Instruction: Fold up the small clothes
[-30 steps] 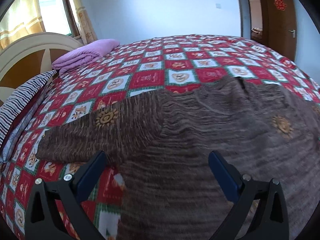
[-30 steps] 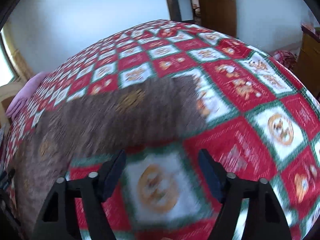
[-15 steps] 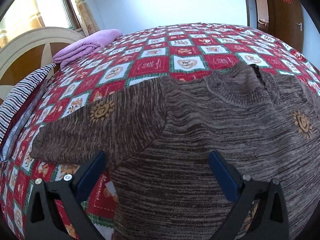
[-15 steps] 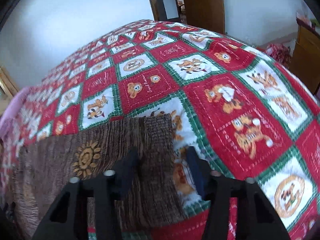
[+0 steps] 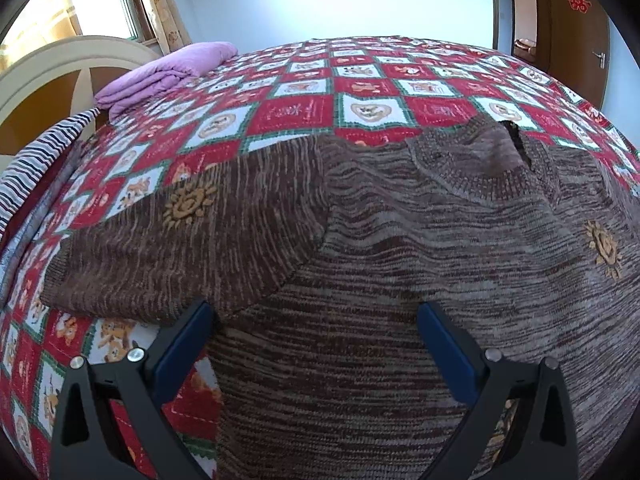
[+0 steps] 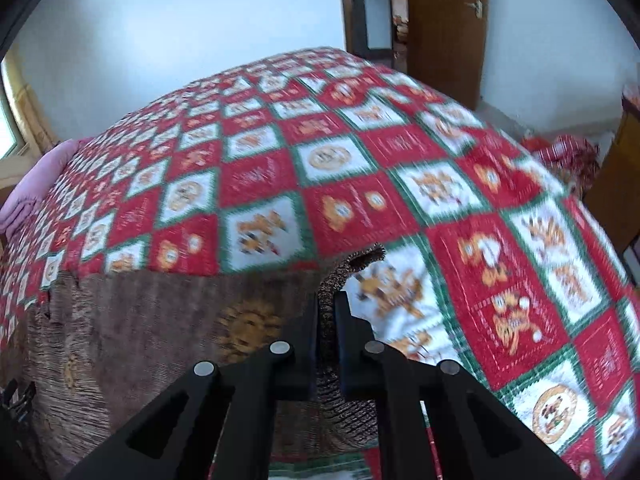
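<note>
A small brown knitted sweater (image 5: 400,264) with orange sun patches lies spread on the red, white and green patchwork bedspread (image 5: 304,112). Its left sleeve (image 5: 168,256) stretches toward the left. My left gripper (image 5: 314,320) hovers open just above the sweater, near where that sleeve joins the body, with nothing between its blue pads. In the right wrist view the other sleeve (image 6: 224,320) runs in from the left, and my right gripper (image 6: 326,304) is shut on its cuff (image 6: 360,260), which sticks up past the fingertips.
A folded purple blanket (image 5: 168,72) lies at the far left of the bed by the headboard (image 5: 52,80). A striped pillow (image 5: 36,164) sits at the left edge. A wooden door (image 6: 444,20) and a cabinet (image 6: 616,184) stand beyond the bed on the right.
My right gripper slid right along the sleeve to its cuff and closed on it, lifting the cuff slightly. My left gripper sank a little toward the sweater and stayed open.
</note>
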The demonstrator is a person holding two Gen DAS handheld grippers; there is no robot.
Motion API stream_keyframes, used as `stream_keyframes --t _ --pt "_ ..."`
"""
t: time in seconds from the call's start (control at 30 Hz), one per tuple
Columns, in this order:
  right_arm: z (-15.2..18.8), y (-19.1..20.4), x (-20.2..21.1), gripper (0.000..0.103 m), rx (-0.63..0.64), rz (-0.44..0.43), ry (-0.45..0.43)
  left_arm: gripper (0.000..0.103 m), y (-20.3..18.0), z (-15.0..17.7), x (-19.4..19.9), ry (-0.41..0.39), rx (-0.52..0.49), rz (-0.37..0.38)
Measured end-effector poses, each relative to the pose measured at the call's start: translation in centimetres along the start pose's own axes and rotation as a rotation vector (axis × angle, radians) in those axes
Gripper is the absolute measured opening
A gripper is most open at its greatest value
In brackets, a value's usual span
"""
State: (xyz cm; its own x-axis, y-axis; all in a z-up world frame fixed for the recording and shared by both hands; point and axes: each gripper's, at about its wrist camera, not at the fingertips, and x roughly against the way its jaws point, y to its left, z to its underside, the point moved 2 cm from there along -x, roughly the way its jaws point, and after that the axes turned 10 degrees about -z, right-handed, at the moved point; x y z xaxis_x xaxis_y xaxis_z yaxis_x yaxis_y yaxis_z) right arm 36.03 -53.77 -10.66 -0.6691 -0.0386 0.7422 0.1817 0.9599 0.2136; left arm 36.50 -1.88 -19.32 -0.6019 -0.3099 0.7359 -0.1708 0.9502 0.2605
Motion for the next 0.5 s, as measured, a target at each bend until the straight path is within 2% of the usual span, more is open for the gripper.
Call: stream_keyframes --t 0.27,0.5 --pt "-2.8 8.5 3.4 0.007 0.146 -0.035 -0.065 0.103 0.4 0.2 -0.3 0.016 0.022 0.041" --pt "-3.3 17.3 5.4 0.007 0.266 -0.12 -0.089 0.103 0.6 0.2 -0.5 0.025 0.038 0.056"
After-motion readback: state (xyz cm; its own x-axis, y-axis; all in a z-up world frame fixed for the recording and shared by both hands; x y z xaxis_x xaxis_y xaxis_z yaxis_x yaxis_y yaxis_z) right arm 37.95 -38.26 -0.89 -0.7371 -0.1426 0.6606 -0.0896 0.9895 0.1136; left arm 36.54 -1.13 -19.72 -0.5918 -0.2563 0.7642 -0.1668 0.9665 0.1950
